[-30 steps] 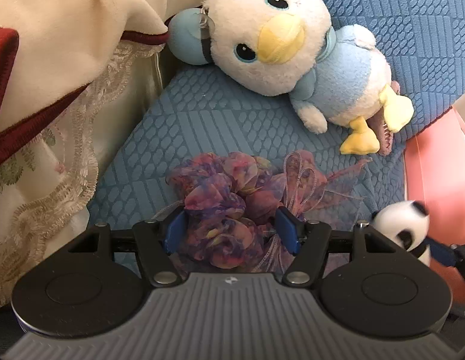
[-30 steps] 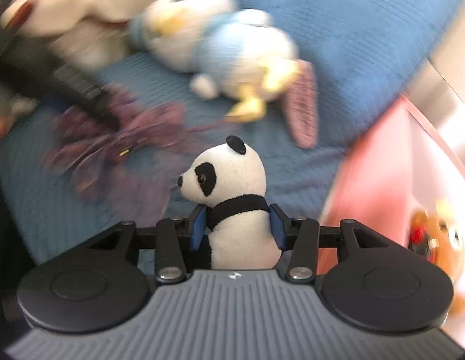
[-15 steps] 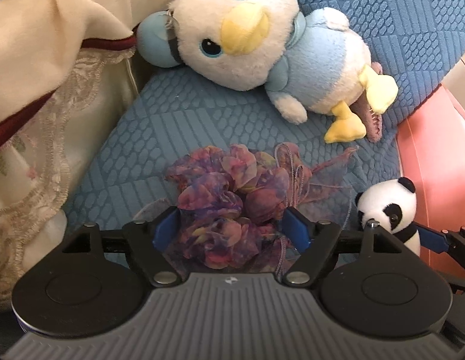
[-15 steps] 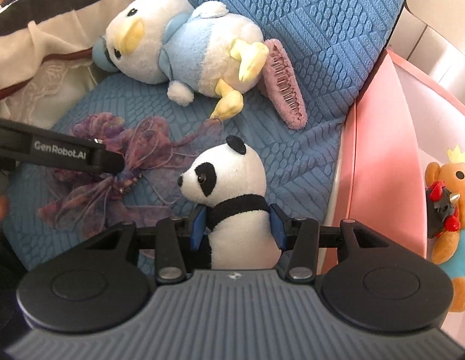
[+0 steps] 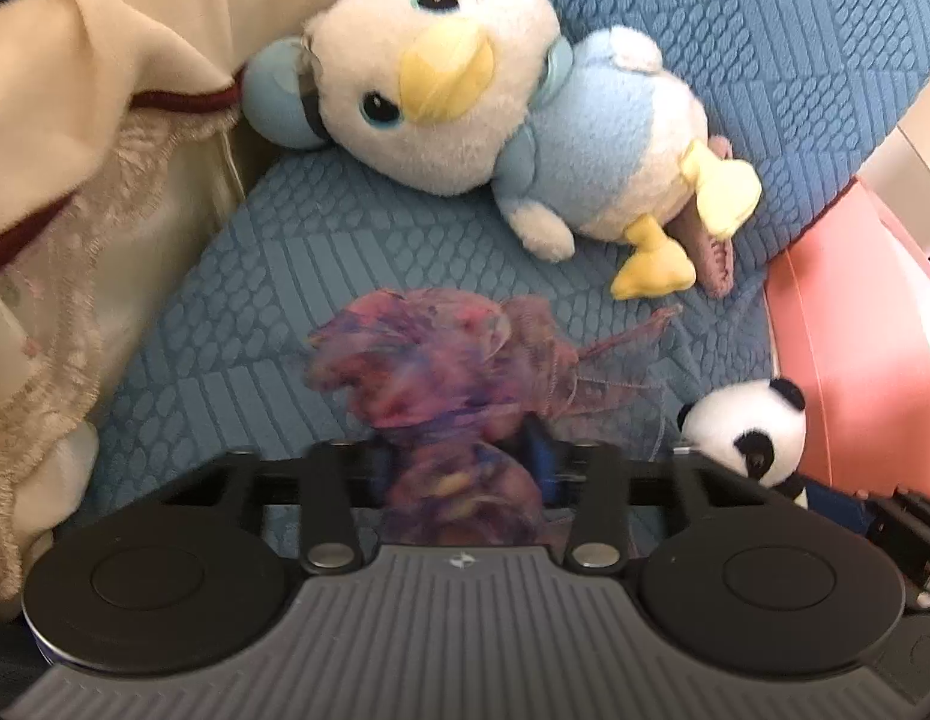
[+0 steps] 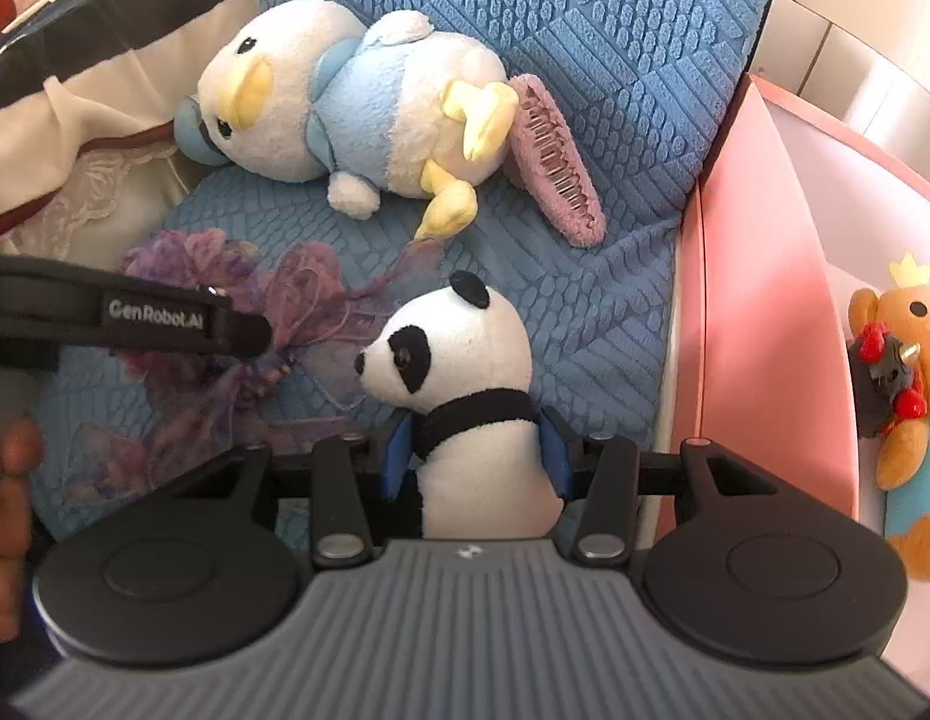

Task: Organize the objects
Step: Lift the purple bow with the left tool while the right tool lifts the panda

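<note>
My left gripper (image 5: 462, 456) is shut on a purple-pink gauze bow (image 5: 429, 360) on the blue cushion (image 5: 273, 276); the bow is blurred. It also shows in the right wrist view (image 6: 285, 312), with the left gripper (image 6: 255, 336) on it. My right gripper (image 6: 474, 459) is shut on a small panda plush (image 6: 459, 360), held upright; the panda also shows at the right in the left wrist view (image 5: 747, 432). A white-and-blue duck plush (image 5: 483, 102) lies at the back of the cushion, also seen in the right wrist view (image 6: 357, 102).
A pink hair comb (image 6: 555, 162) lies by the duck's feet. A pink bin (image 6: 759, 276) stands at the right with a bear plush (image 6: 909, 384) inside. Cream and lace fabric (image 5: 75, 180) is piled at the left.
My left gripper has closed on the bow, squeezing it narrower. The right gripper still holds the panda and has settled near the bin.
</note>
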